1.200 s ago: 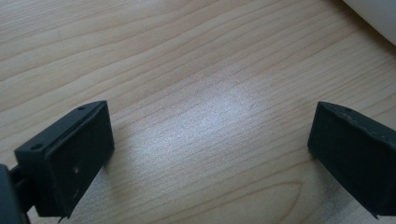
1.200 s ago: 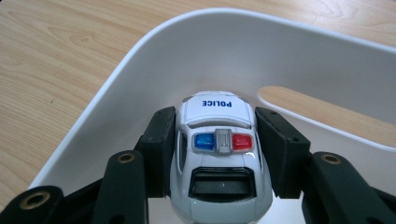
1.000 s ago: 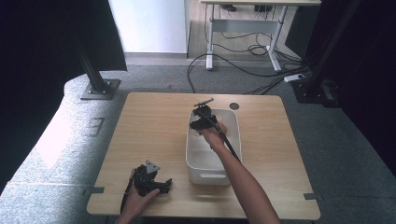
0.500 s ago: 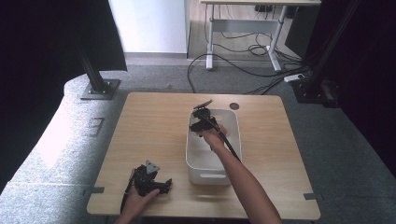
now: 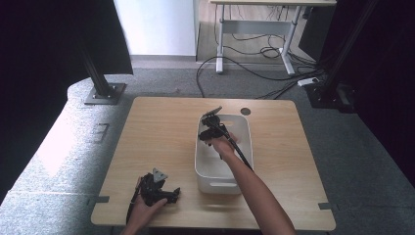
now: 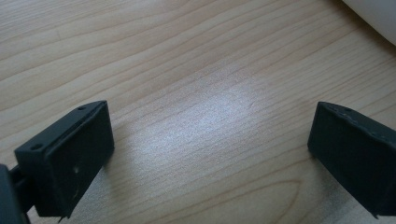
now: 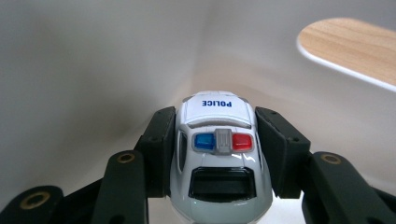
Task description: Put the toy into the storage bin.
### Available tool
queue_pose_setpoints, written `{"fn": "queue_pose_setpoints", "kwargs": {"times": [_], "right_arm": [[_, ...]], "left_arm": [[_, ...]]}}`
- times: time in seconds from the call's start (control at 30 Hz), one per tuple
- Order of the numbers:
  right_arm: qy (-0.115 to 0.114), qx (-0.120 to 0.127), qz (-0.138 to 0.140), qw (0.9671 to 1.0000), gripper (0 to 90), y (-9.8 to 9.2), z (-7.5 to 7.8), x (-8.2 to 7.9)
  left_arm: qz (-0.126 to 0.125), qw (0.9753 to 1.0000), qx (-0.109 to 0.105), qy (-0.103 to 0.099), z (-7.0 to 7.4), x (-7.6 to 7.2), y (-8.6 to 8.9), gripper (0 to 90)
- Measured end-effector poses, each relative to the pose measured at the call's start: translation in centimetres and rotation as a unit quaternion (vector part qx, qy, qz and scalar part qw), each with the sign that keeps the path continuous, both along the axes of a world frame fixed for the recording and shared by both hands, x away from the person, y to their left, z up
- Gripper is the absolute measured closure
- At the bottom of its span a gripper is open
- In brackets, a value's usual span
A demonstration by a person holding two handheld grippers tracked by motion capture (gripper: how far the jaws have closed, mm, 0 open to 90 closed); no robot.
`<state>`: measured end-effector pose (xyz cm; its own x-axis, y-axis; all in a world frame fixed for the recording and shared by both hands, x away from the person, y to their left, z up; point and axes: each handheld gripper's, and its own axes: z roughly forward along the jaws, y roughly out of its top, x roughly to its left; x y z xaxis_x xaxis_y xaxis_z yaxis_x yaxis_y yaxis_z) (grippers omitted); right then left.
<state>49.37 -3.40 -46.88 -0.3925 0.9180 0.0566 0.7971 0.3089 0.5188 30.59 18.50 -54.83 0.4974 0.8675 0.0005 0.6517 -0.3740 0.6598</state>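
Basically right gripper (image 7: 217, 154) jaws pinch the toy police car (image 7: 218, 156) by its flanks; probably light, slick; left gripper (image 6: 210, 158) jaws spread.

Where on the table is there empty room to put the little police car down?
Bare wood lies left of the white bin, between it and the table edge, and on its right side too. The near left corner is crowded by the left gripper. Inside the bin, the right gripper holds the police car.

I take this for a lab: black stands (image 5: 100, 83) at upper left, cables (image 5: 254, 58) across grey carpet (image 5: 161, 81) at top centre, a desk (image 5: 274, 2) behind.
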Motion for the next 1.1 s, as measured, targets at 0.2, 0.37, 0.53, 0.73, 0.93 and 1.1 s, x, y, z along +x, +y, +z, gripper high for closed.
{"fn": "queue_pose_setpoints", "kwargs": {"times": [0.2, 0.37, 0.53, 0.73, 0.93, 1.1], "right_arm": [[0.015, -0.014, 0.001, 0.9998, 50.1, 0.1, -0.6, 0.1], [0.023, -0.021, 0.005, 0.9995, 50.1, 0.3, -1.0, 0.1], [0.040, -0.018, 0.003, 0.9990, 50.0, 0.2, -1.6, 0.2], [0.048, -0.026, 0.004, 0.9985, 50.0, 0.3, -2.1, 0.2], [0.052, -0.035, 0.008, 0.9980, 49.9, 0.4, -2.4, 0.2], [0.065, -0.038, 0.008, 0.9972, 49.8, 0.4, -2.9, 0.2]], "left_arm": [[0.000, 1.0000, -0.001, 0.000, 0.0, 0.0, 0.0, 0.3], [0.000, 1.0000, -0.001, -0.001, 0.0, 0.0, 0.0, 0.3], [0.000, 1.0000, -0.001, -0.001, 0.0, 0.0, 0.0, 0.3], [0.000, 1.0000, -0.001, 0.000, 0.0, -0.1, 0.0, 0.3], [0.000, 1.0000, -0.001, 0.000, 0.0, -0.1, 0.0, 0.4], [0.000, 1.0000, -0.001, 0.000, 0.0, -0.1, 0.0, 0.4]]}}
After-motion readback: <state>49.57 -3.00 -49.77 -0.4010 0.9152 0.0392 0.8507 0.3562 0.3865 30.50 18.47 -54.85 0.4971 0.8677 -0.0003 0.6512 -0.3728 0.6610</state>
